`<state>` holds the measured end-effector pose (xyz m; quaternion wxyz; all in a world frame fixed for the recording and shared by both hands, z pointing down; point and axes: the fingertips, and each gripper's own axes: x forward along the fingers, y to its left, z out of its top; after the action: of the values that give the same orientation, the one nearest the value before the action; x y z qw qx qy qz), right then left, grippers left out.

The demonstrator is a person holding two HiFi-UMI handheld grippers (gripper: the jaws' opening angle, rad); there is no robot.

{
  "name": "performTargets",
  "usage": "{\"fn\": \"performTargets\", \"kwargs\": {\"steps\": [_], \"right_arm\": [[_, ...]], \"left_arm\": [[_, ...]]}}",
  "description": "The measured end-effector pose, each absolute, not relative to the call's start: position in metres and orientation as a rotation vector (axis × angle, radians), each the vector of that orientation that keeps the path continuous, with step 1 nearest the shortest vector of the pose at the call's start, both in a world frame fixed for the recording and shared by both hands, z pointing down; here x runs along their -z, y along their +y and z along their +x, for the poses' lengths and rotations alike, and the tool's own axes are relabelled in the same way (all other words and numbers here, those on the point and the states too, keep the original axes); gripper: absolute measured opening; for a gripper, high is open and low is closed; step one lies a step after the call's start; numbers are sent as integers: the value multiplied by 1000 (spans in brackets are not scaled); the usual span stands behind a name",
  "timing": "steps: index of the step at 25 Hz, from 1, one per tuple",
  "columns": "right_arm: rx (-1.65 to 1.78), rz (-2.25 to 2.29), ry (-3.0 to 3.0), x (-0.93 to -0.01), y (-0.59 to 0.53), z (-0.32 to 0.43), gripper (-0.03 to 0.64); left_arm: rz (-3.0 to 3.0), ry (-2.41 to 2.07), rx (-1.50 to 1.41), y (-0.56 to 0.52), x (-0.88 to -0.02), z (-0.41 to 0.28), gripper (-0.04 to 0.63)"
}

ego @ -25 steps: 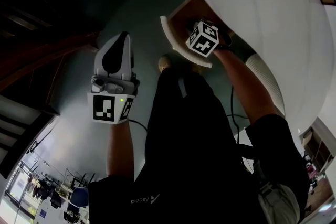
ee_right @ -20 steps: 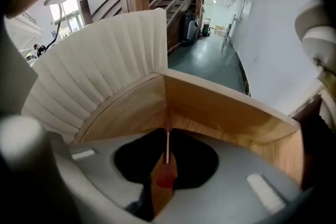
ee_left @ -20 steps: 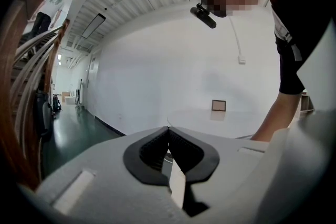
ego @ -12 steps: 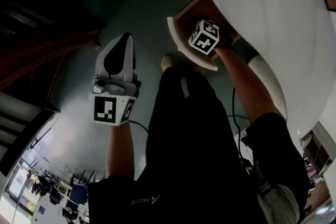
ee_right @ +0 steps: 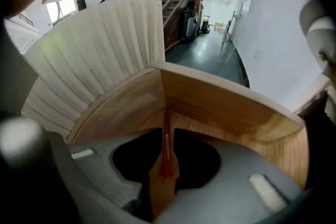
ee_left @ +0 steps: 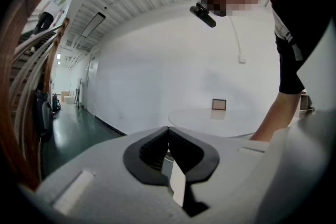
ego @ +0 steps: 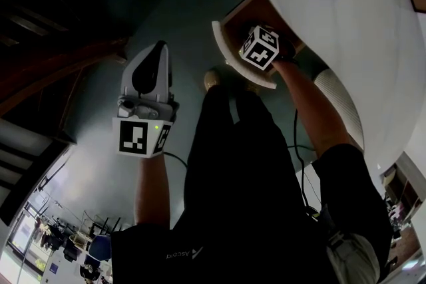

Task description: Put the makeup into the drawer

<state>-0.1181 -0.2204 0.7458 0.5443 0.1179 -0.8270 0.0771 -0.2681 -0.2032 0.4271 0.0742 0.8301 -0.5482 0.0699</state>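
The wooden drawer (ego: 234, 18) stands pulled out from under the round white table (ego: 333, 16). My right gripper (ee_right: 167, 113) reaches down into it; in the head view only its marker cube (ego: 259, 48) shows. Its jaws are opening. A slim red makeup stick (ee_right: 166, 150) lies in the gap between them over the drawer's floor, with wood showing on both sides of it. My left gripper (ego: 156, 47) hangs out over the dark floor, left of the drawer. Its jaws are together with nothing in them.
The drawer's ribbed white front (ee_right: 100, 44) rises to the left of the right gripper and its wooden side wall (ee_right: 220, 102) runs ahead. The person's dark-clothed body (ego: 239, 196) fills the lower middle. A wooden staircase (ego: 40, 83) stands at the far left.
The head camera shifted a little, so the drawer and right gripper sit slightly further right in the picture. Neither gripper has moved against the drawer.
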Motion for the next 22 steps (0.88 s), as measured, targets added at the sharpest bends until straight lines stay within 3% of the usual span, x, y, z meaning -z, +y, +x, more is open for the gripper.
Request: {"fn": "performTargets", "kwargs": {"steps": [10, 22], "right_arm": [[-147, 467, -2115, -665, -218, -130, 11], [-91, 659, -2382, -508, -201, -128, 3]], "left_arm": [[2553, -1601, -176, -196, -411, -252, 9], [2661, -1506, -118, -182, -377, -204, 9]]}}
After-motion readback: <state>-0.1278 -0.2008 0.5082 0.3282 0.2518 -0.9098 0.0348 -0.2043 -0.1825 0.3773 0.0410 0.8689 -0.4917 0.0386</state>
